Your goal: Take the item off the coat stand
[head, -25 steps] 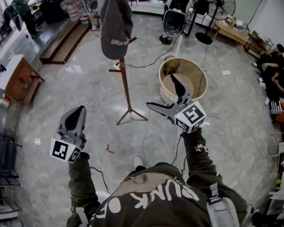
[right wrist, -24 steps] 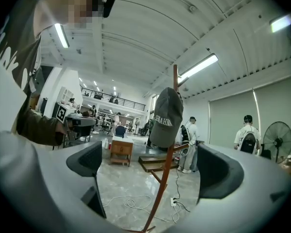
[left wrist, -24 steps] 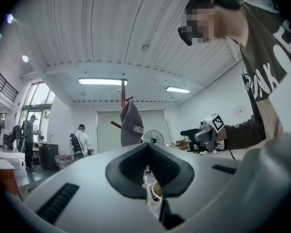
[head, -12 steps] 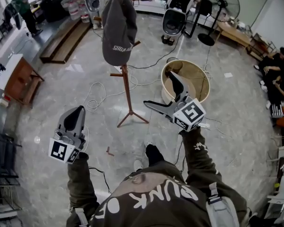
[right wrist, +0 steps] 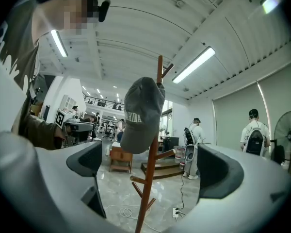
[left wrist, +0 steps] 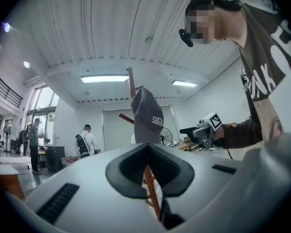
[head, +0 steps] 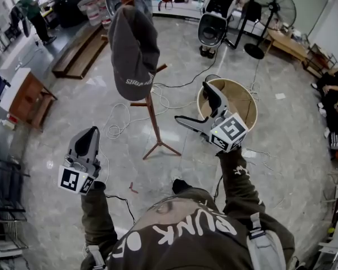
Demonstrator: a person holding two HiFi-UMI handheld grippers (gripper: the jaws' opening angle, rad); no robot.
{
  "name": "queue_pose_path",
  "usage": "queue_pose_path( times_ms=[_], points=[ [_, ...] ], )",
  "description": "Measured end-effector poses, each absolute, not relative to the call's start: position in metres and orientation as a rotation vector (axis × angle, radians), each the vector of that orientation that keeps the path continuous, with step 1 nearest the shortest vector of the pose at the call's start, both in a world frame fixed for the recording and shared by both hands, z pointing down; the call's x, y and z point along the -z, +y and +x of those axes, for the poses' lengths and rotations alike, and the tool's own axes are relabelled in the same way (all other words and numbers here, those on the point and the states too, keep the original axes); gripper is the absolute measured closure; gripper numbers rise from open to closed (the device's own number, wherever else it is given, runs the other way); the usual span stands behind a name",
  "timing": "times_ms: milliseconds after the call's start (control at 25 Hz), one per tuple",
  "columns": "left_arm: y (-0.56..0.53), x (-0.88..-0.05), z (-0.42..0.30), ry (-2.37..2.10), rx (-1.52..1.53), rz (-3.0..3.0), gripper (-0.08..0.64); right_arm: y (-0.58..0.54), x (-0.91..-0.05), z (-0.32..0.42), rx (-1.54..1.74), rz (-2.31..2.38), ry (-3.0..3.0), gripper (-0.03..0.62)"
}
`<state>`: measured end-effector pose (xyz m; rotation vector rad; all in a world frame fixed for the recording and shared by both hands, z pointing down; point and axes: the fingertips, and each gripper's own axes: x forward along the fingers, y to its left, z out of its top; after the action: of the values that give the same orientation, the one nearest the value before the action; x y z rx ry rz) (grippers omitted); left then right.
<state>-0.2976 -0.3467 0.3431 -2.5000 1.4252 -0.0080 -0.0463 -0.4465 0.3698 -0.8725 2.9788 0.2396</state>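
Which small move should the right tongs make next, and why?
Probably raise and advance the right tongs toward the cap. They stand open and empty, aimed at the pole of the coat stand below the cap, which hangs on the stand's top, not yet touched.

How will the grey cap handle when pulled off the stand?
The cap hangs slack over the pole top, so it is likely soft and light, and should crumple under the jaws. The coat stand is a thin pole on small tripod feet, so a sideways tug might tip it.
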Motion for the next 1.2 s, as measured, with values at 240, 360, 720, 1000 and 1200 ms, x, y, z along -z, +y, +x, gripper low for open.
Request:
queue_pose_path(
  times_ms=[240, 360, 720, 1000, 1200],
  points=[
    [-0.378, -0.351, -0.297, 1.409, 0.007, -2.502, 0.555, -0.480, -0.347, -0.054, -0.156, -0.709, 2.926, -0.002],
    [-0.394, -0.349, -0.292, 1.395, 0.009, -2.514, 0.555, -0.496, -0.312, -0.067, -0.155, -0.575, 2.910, -0.002],
    [-0.414, -0.341, -0.297, 1.395, 0.009, -2.519, 0.555, -0.516, -0.233, -0.128, -0.091, -0.222, 2.929, -0.002],
    [-0.414, -0.340, -0.304, 1.413, 0.000, -2.505, 0.555, -0.518, -0.221, -0.153, -0.067, -0.139, 2.957, 0.002],
    [-0.410, -0.344, -0.299, 1.415, 0.000, -2.504, 0.555, -0.516, -0.227, -0.154, -0.075, -0.128, 2.974, 0.062]
  ],
)
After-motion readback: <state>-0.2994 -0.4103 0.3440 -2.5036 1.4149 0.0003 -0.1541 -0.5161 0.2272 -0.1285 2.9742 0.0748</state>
